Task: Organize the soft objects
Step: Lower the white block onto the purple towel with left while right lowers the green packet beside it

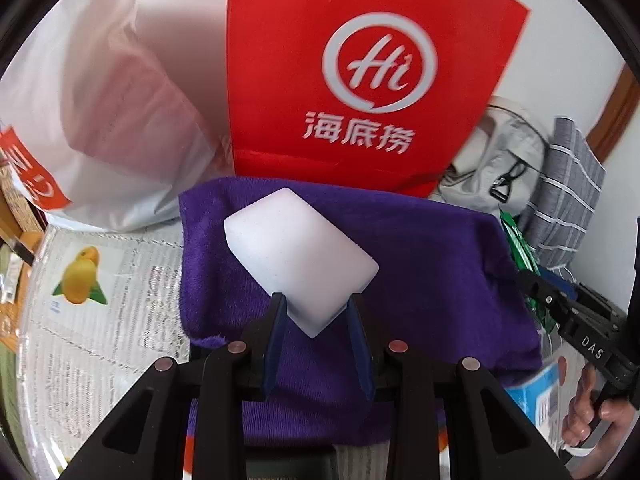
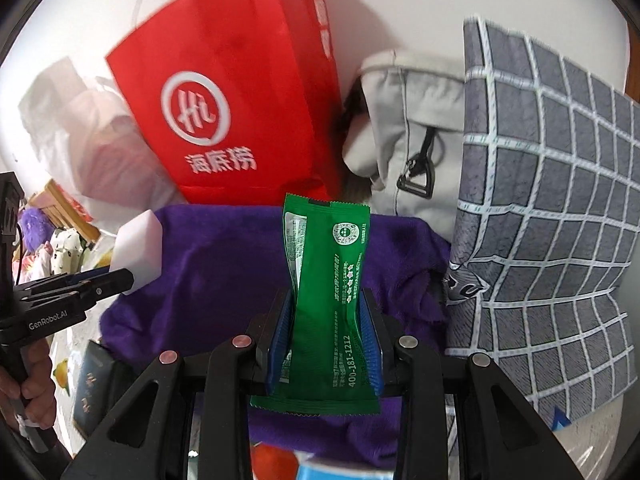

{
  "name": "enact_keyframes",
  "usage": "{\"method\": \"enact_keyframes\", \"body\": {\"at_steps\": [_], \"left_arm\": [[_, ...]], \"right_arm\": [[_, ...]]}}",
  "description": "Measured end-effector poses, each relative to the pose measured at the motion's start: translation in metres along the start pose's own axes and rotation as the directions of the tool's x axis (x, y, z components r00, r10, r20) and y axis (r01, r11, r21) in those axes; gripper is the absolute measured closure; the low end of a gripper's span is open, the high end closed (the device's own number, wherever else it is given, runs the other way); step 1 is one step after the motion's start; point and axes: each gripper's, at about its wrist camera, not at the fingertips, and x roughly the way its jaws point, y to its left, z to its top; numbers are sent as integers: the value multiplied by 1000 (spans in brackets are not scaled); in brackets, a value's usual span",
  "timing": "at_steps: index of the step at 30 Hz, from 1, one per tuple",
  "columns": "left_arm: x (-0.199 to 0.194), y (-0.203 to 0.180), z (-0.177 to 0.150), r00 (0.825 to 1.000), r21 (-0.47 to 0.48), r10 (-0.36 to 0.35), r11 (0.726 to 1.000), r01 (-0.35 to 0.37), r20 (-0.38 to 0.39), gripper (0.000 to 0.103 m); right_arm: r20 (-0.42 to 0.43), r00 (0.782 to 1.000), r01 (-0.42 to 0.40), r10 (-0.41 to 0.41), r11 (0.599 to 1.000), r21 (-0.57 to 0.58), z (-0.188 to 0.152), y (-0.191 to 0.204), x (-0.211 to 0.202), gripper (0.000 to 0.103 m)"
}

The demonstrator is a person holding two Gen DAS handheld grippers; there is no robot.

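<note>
My left gripper (image 1: 316, 308) is shut on a white sponge block (image 1: 298, 256) and holds it above a purple plush cloth (image 1: 432, 264). The block and left gripper also show in the right wrist view, block (image 2: 140, 248), gripper (image 2: 120, 280). My right gripper (image 2: 326, 308) is shut on a green foil packet (image 2: 326, 304), held upright over the purple cloth (image 2: 216, 272). The right gripper shows at the right edge of the left wrist view (image 1: 532, 280), with the green packet (image 1: 518, 248) partly hidden behind the cloth.
A red paper bag (image 1: 360, 72) stands behind the cloth, with a white plastic bag (image 1: 104, 120) to its left. A grey backpack (image 2: 408, 136) and a grey checked cushion (image 2: 552, 208) stand at the right. A dark booklet (image 2: 90, 396) lies on the table covering (image 1: 120, 320).
</note>
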Motion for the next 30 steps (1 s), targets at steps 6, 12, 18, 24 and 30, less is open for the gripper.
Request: {"method": "enact_keyframes", "body": {"at_steps": [6,12,18,24,30], "left_arm": [[19,6,9,1000,-6,-6,1000,6,-31,73],[37,11,9,997,-23,-42,999,40,-67,73],[47,11,13,996,-36,-50,998,47,-79,73],[48,11,14,995,-42,-55,998,52,-79,72],[49,16,15,991,-72,-87,994,79,-105,71]], "right_arm": [[-58,998,1,0,1000,20,0,-11,27,69],[-109,994,30,-28,999,20,-5,-18,50,69],[-168,986,-7,20,997,80,-9,-30,66,69],[-196,980,-11,29,996,91,-11,-34,74,69],[-202,979,7,4,999,53,-9,-20,80,57]]}}
